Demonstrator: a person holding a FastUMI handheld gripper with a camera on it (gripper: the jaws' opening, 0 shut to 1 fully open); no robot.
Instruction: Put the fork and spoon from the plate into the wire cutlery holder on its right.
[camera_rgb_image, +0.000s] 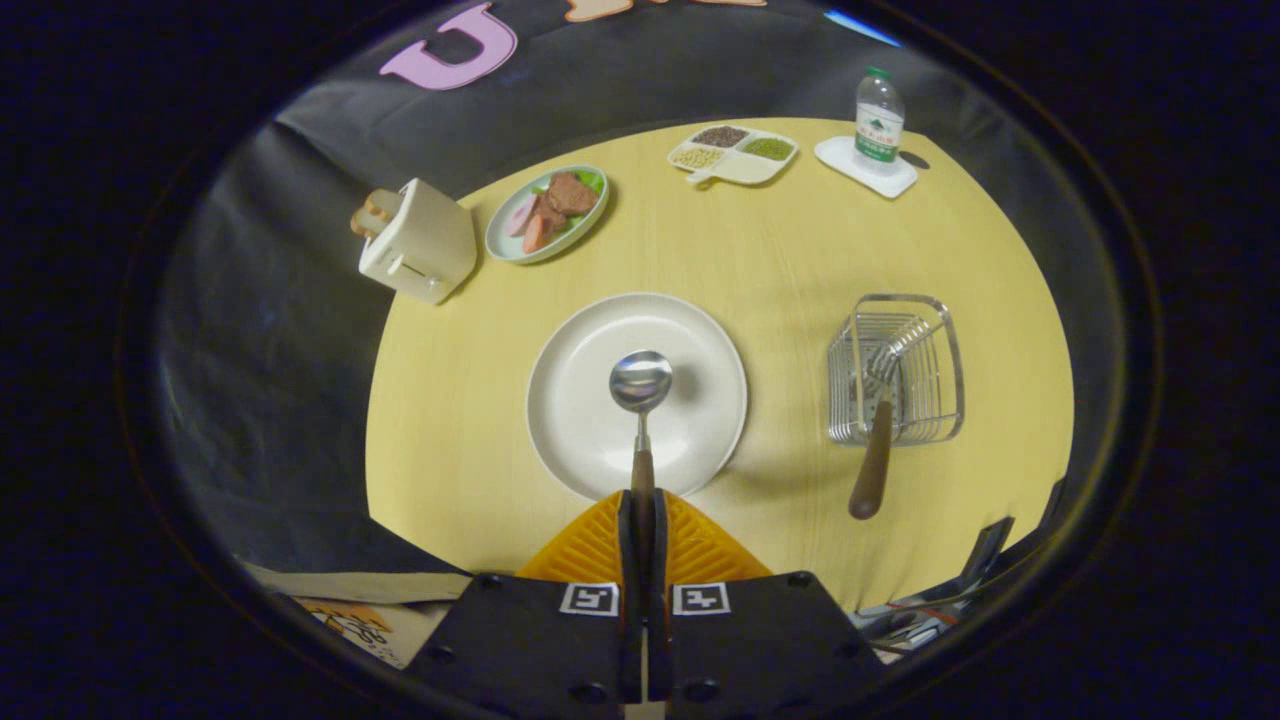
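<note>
- The gripper (642, 500) is clenched on the spoon (641, 400), both fingers pressed to its brown handle
- The spoon's bowl hangs over the middle of the white plate (580, 420), at the centre of the desk (780, 250)
- The fork (877, 440) stands in the wire cutlery holder (935, 360) toward the desk's right edge, handle leaning out over the near rim
- Toaster (420, 240) at the left edge

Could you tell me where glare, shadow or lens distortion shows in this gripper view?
Gripper view: fisheye bends the table edge into a curve; glare sits on the spoon bowl above the plate; the water bottle casts a small shadow; the gripper jaws are shut on the spoon handle.
</note>
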